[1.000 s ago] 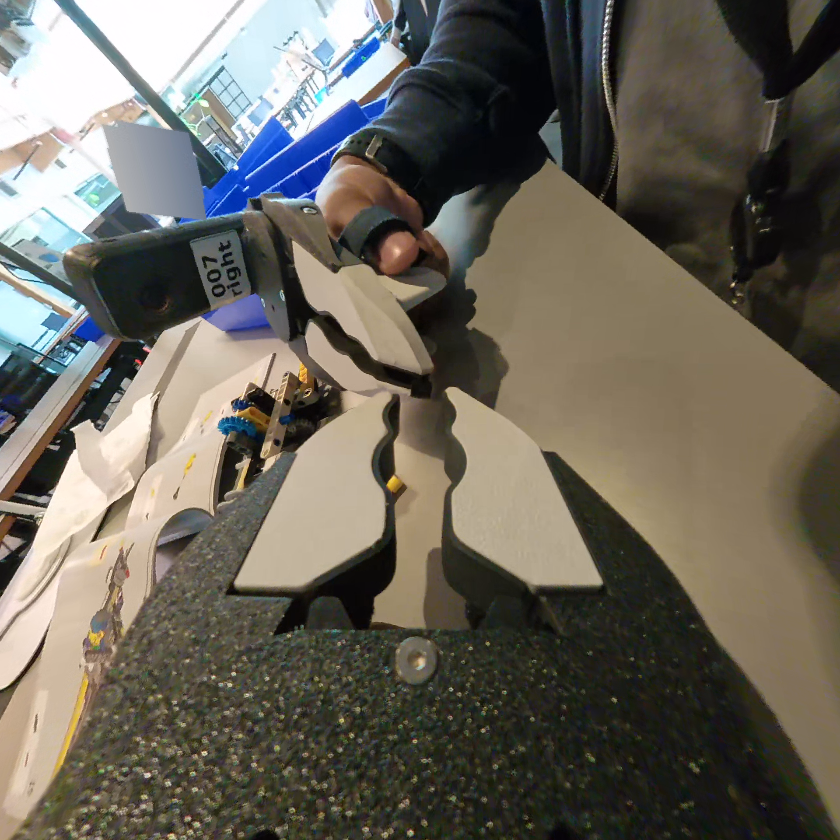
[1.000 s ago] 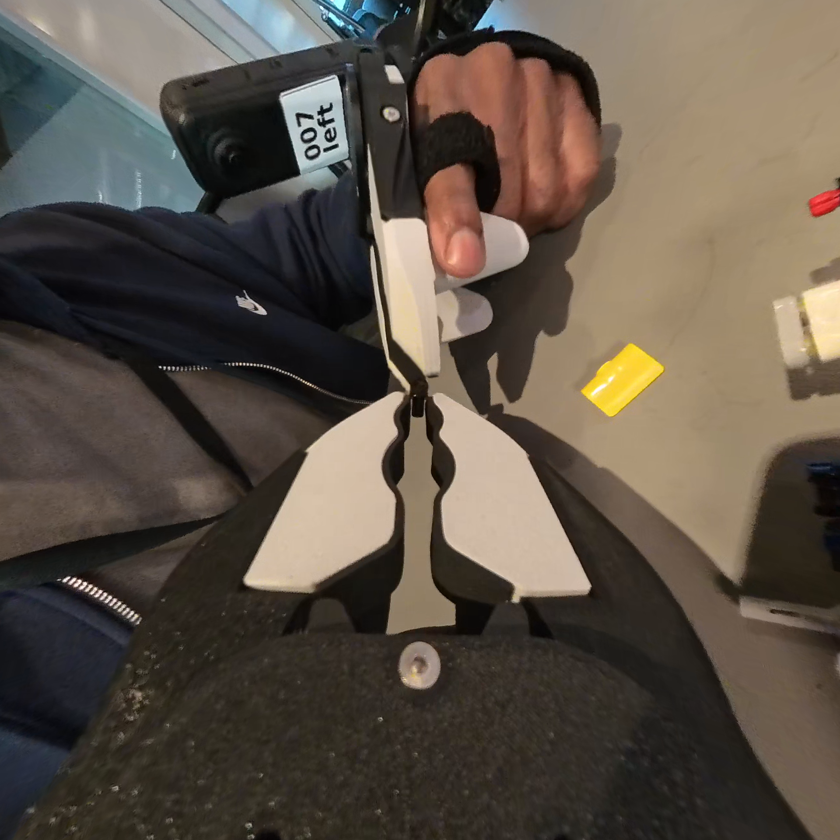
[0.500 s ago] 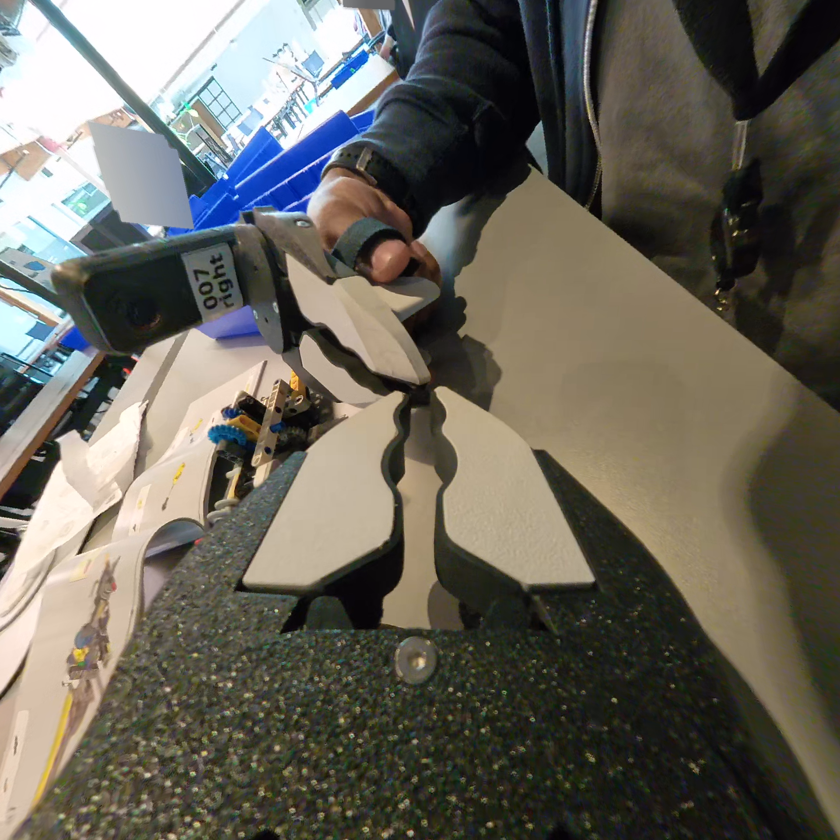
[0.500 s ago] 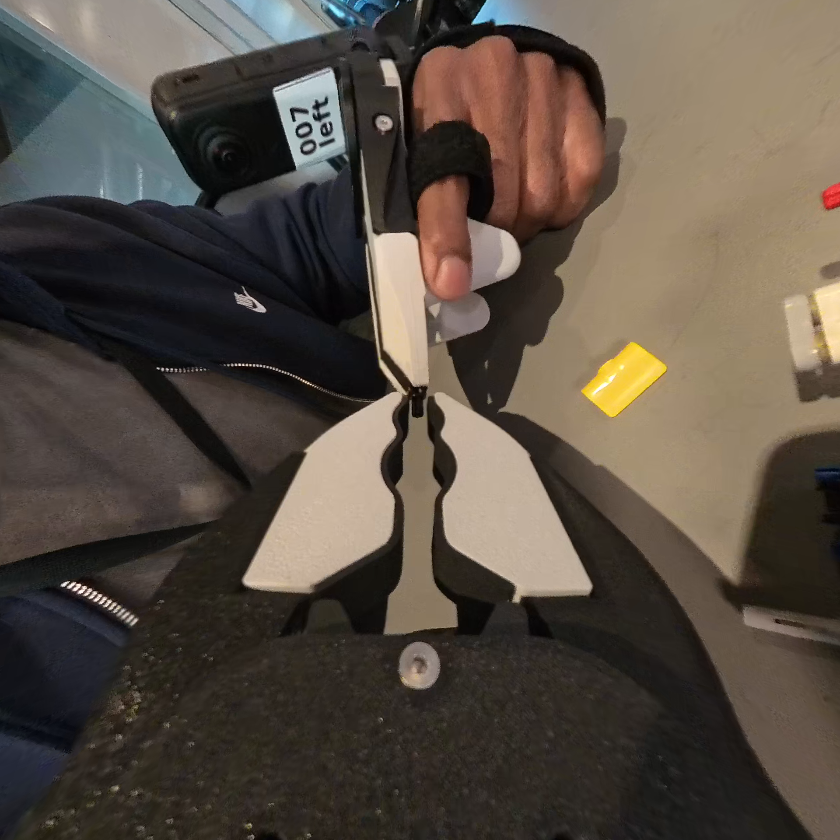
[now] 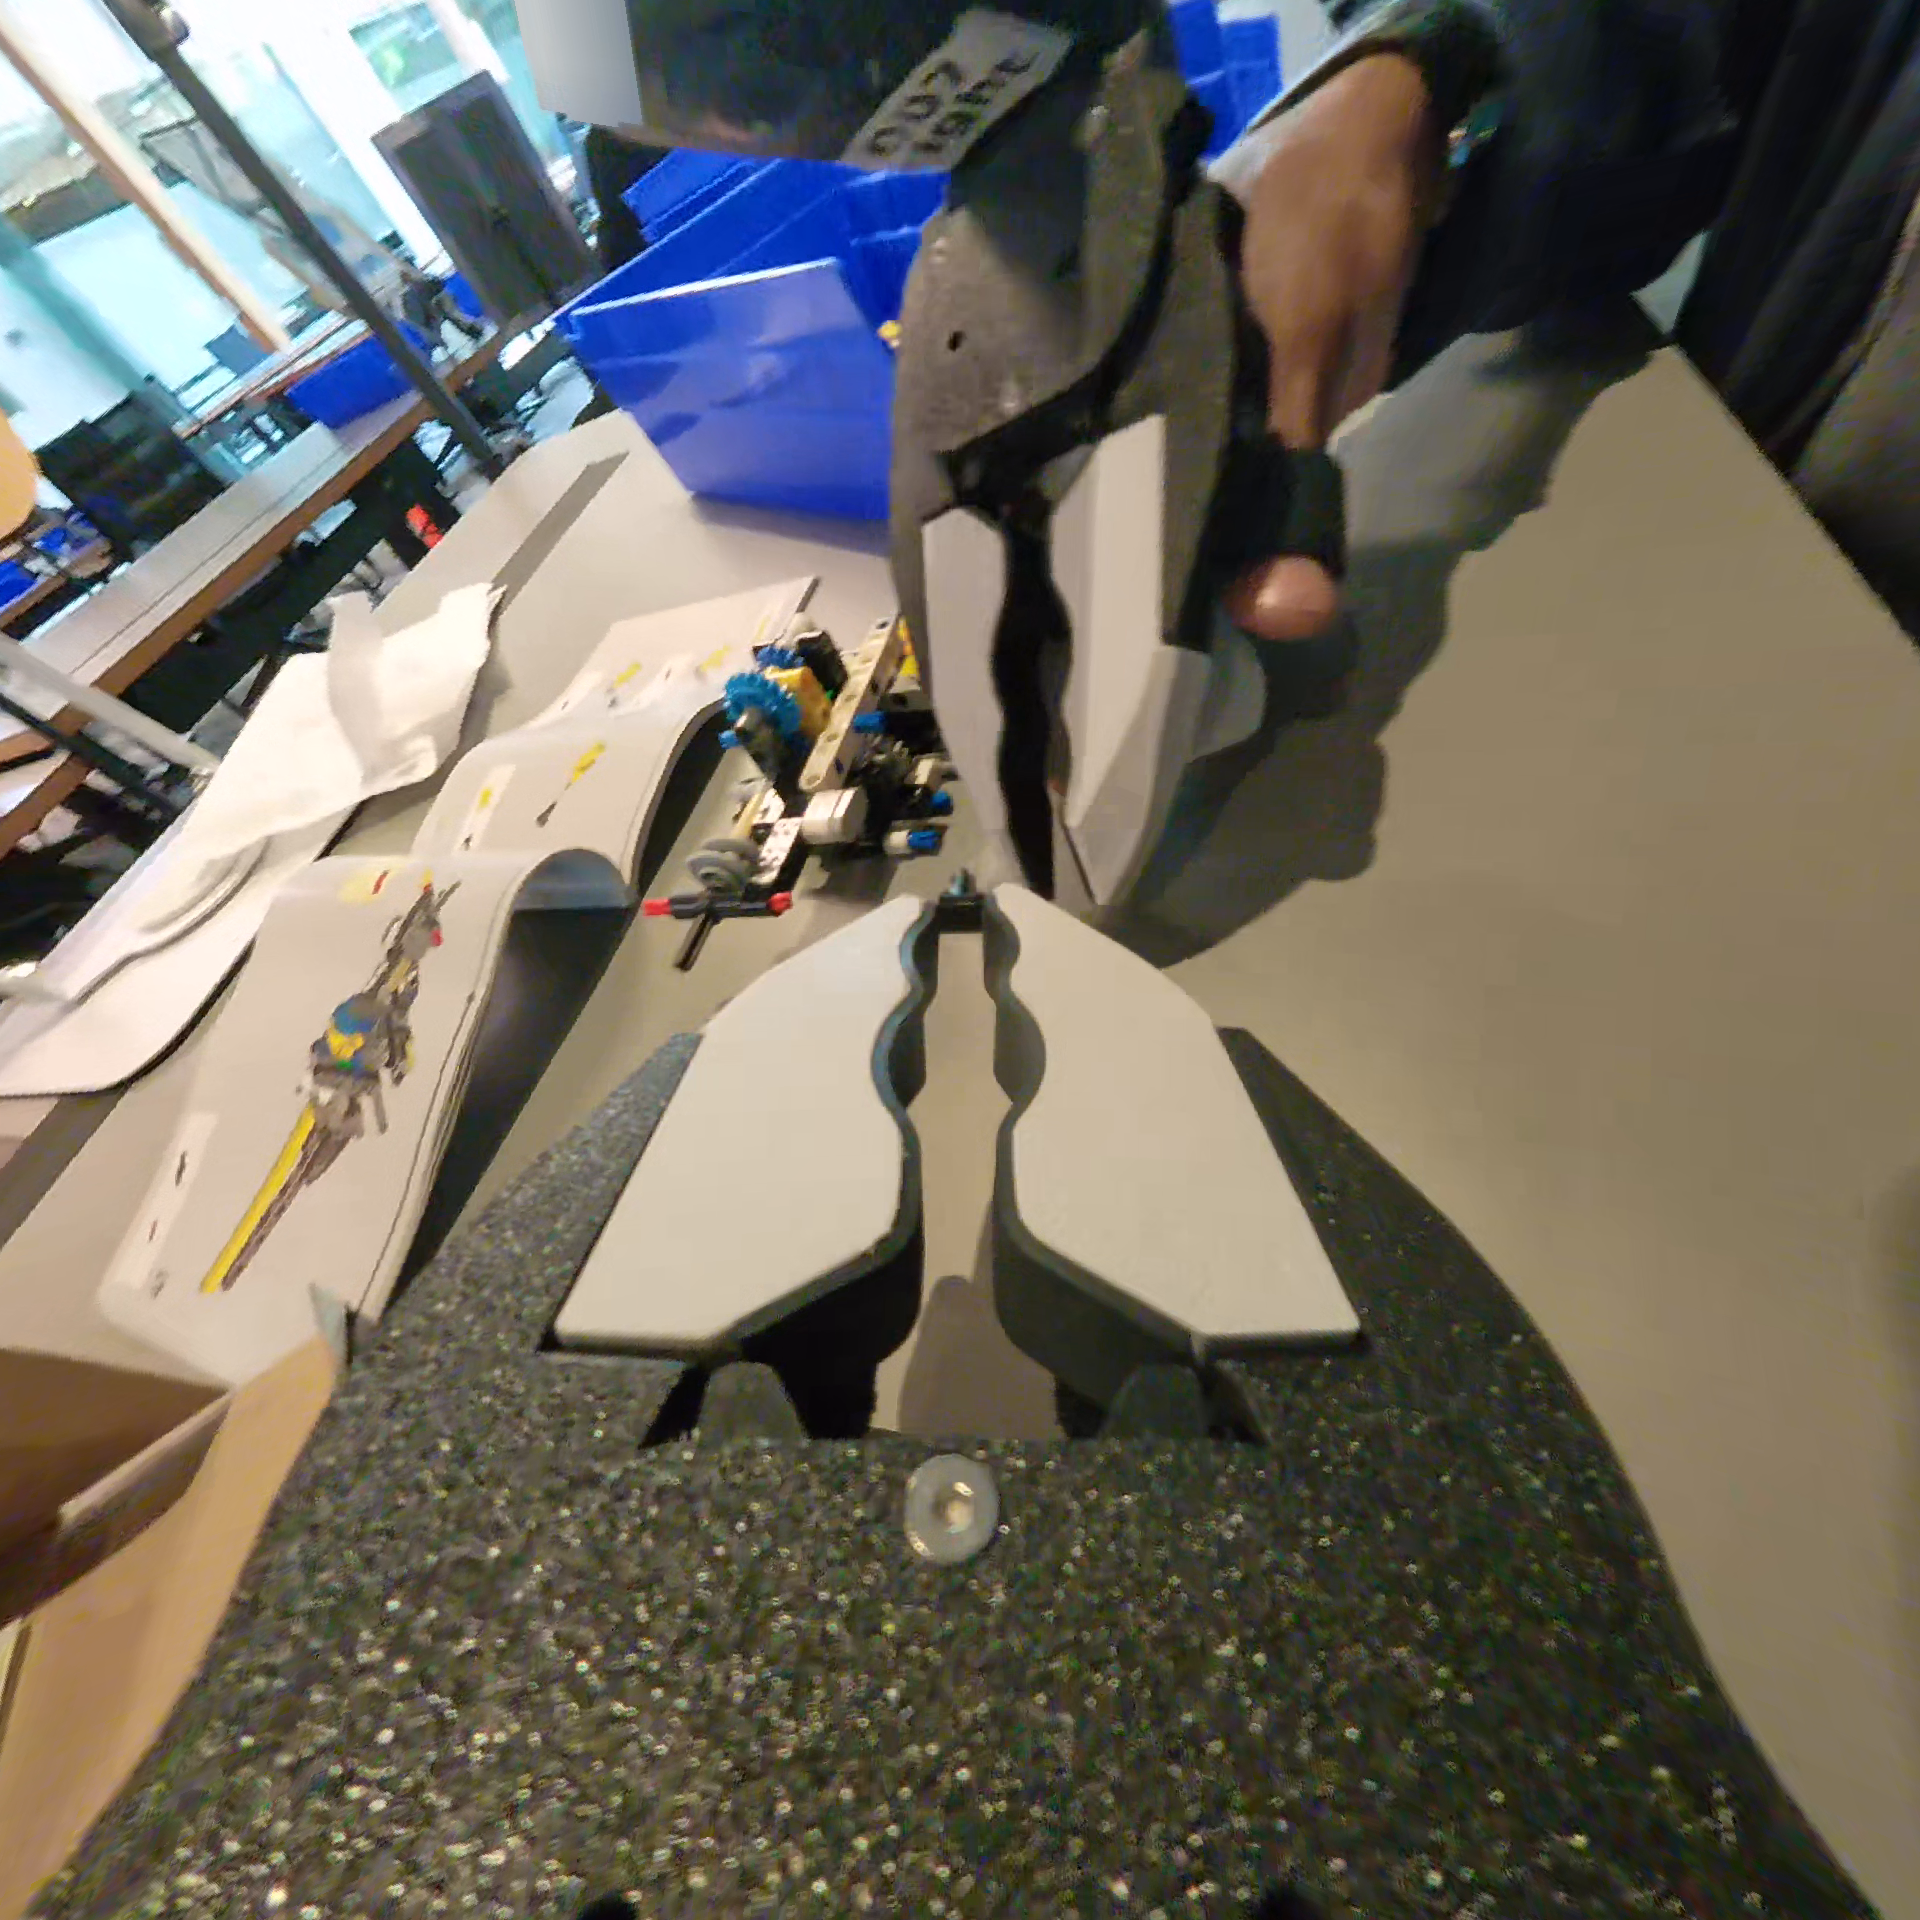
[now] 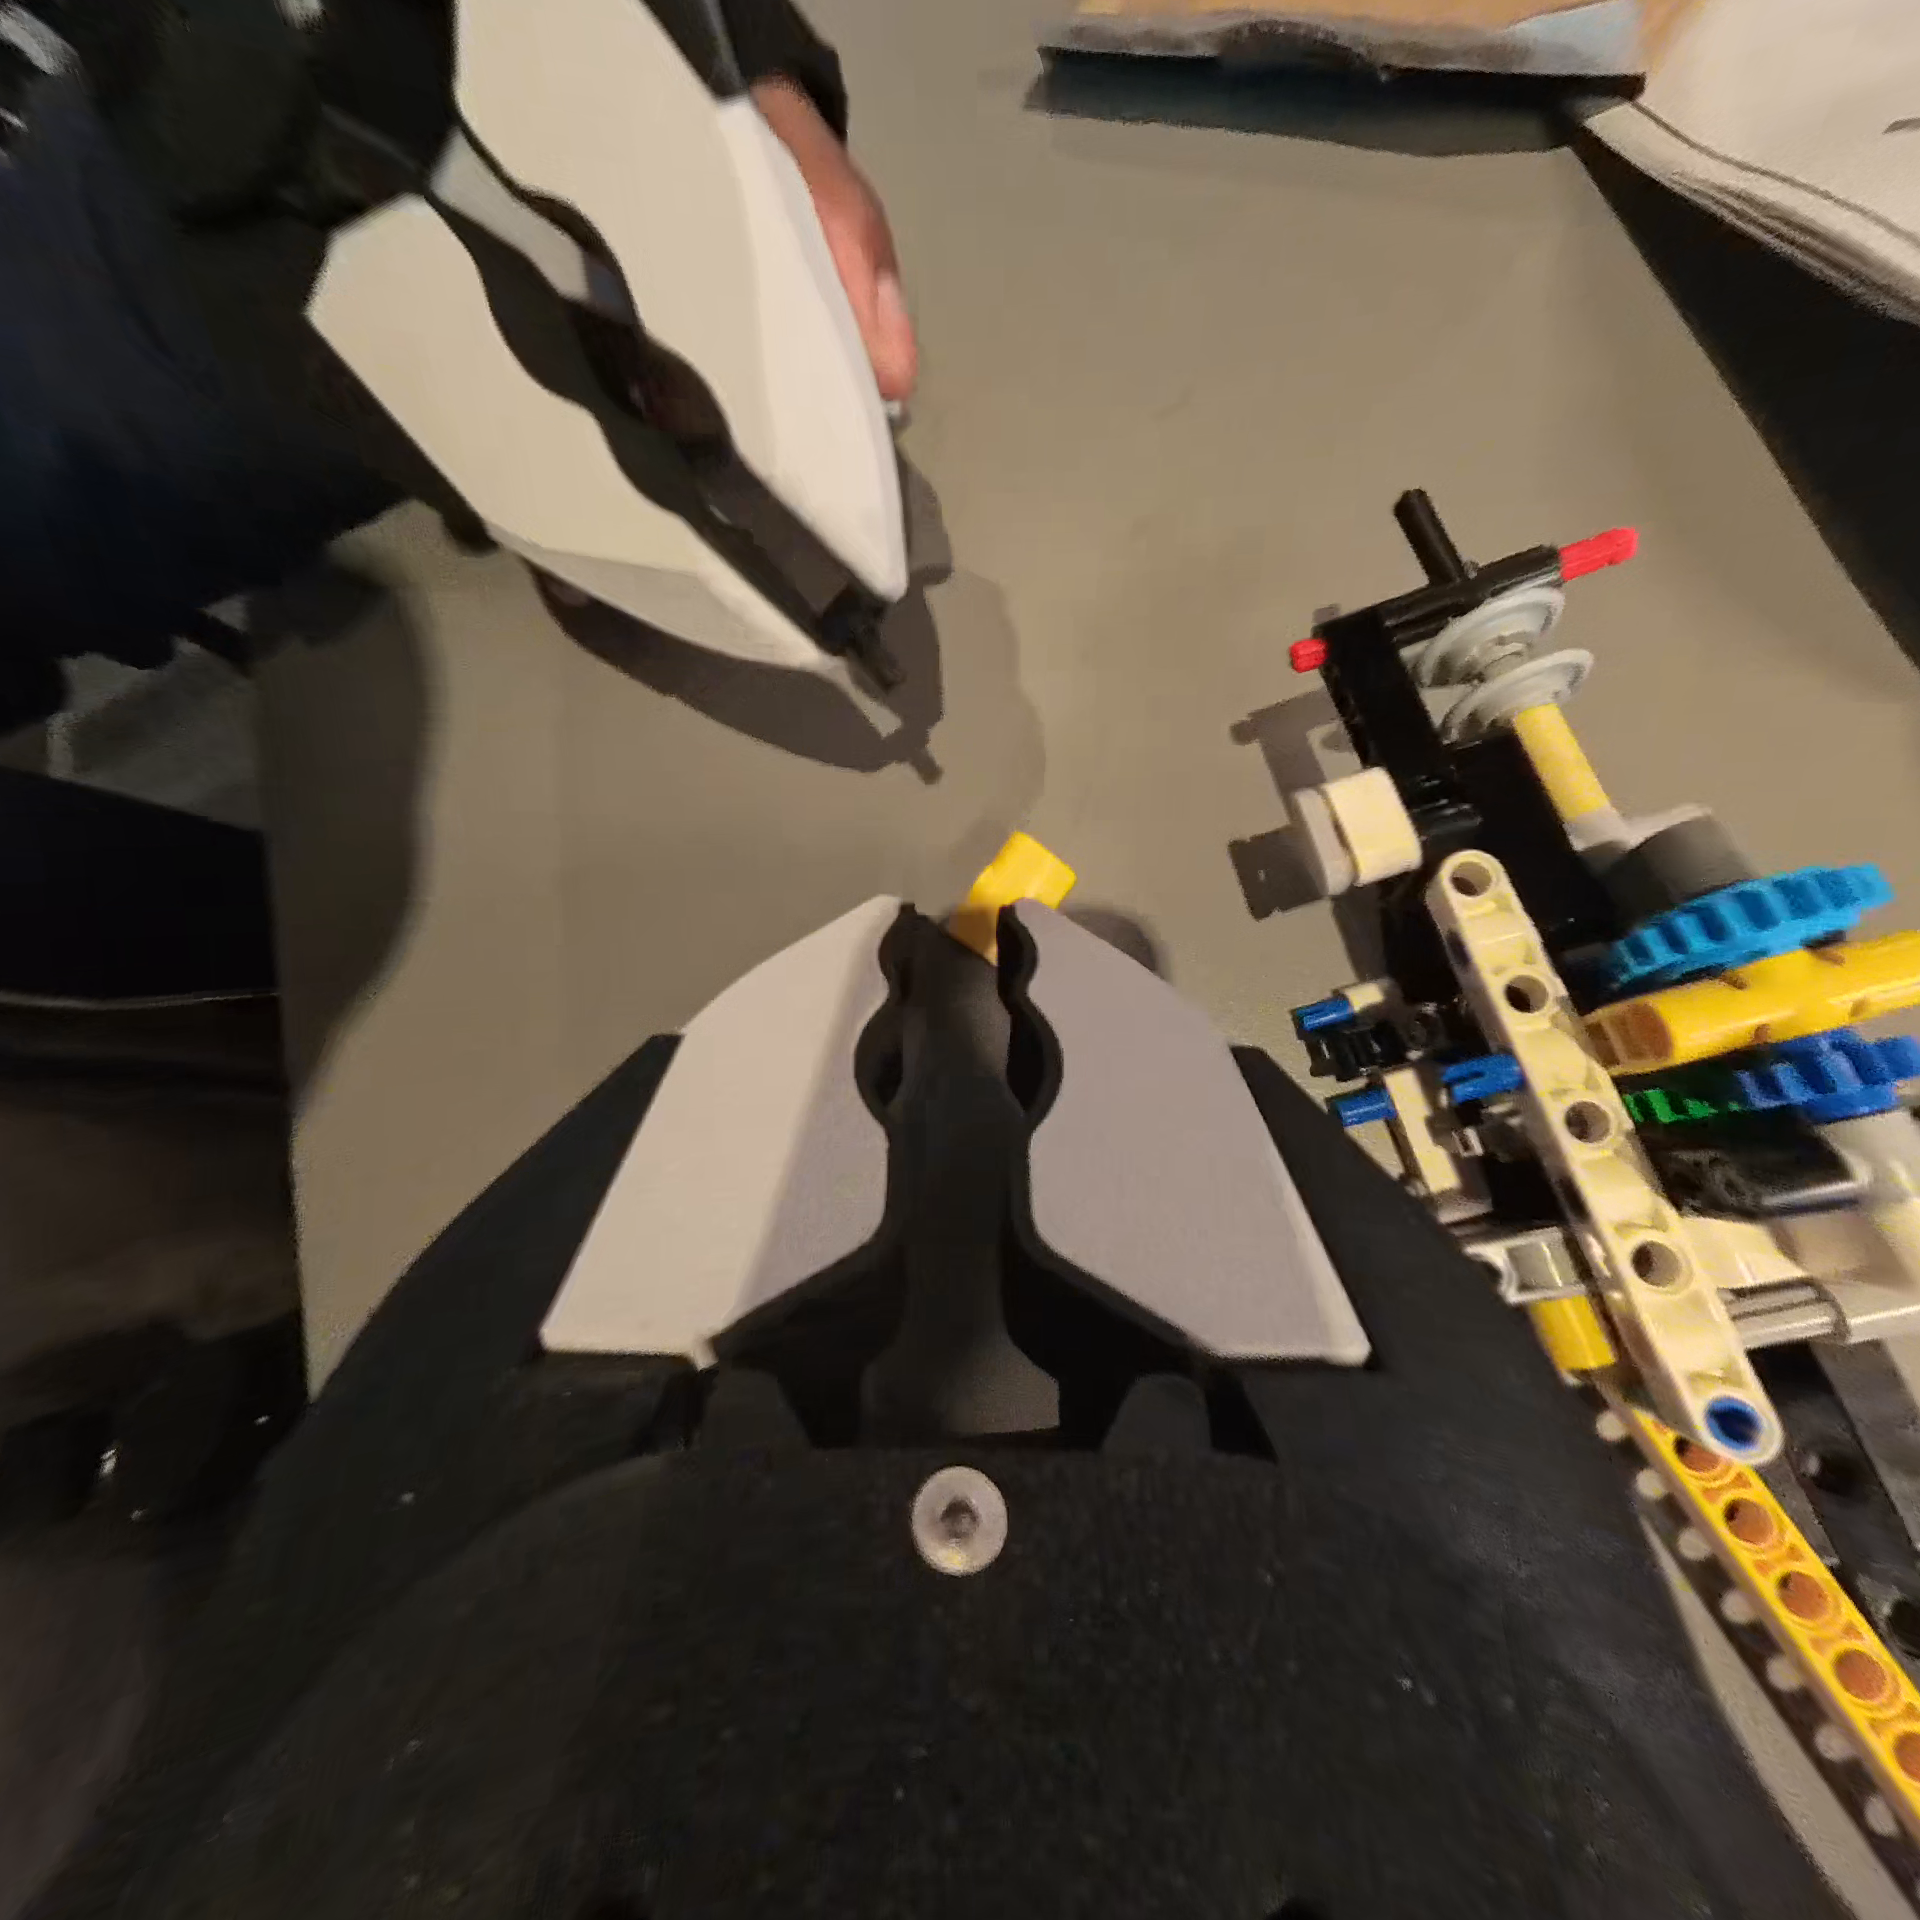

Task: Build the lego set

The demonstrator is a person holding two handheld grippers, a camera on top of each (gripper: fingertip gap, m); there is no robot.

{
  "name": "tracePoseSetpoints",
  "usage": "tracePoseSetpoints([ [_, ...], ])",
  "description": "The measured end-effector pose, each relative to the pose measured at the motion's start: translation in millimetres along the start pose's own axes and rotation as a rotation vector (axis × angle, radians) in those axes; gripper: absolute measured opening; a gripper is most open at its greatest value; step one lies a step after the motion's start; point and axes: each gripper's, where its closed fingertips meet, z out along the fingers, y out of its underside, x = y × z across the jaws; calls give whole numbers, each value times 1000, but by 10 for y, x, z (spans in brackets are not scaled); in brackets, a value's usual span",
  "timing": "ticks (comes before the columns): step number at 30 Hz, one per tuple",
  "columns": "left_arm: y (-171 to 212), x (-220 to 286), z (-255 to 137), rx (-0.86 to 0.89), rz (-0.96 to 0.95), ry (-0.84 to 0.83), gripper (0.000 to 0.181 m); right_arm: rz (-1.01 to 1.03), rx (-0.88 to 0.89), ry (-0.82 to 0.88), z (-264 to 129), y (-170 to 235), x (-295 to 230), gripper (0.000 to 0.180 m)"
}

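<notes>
Tools apart now, no more tip to tip. My left tool (image 5: 961, 912) pinches small black pin (image 5: 958, 906); right tool (image 6: 954, 914) grips yellow connector (image 6: 1013, 883) above tabletop (image 6: 1195, 416), beside lego model (image 6: 1558, 1039). Next I judge: joining.

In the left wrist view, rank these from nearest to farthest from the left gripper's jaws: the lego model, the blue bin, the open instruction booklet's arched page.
1. lego model: just beyond the left gripper, slightly left.
2. instruction booklet: its arched page lies farther left, beside the model.
3. blue bin: at the table's far end, behind both.
</notes>
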Motion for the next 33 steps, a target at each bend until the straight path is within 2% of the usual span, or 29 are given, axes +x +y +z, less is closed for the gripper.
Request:
tracePoseSetpoints([
  [4, 42, -113, -27, -19, -40, -60, 8, -46, -24, 103, 67, 29, 55, 16],
  [11, 59, -212, -44, -19, -121, -77, 8, -138, -51, 151, 91, 35, 108, 14],
  [18, 109, -244, -23, -53, -247, -35, 8, -212, -62, 86, 58, 60, 101, 12],
  [28, 88, -147, 90, -77, -425, 145, 8, -429, -124, -155, -130, 257, -34, 9],
  [33, 66, -129, 110, -61, -493, 171, 8, -350, -98, -136, -221, 210, 22, 11],
])
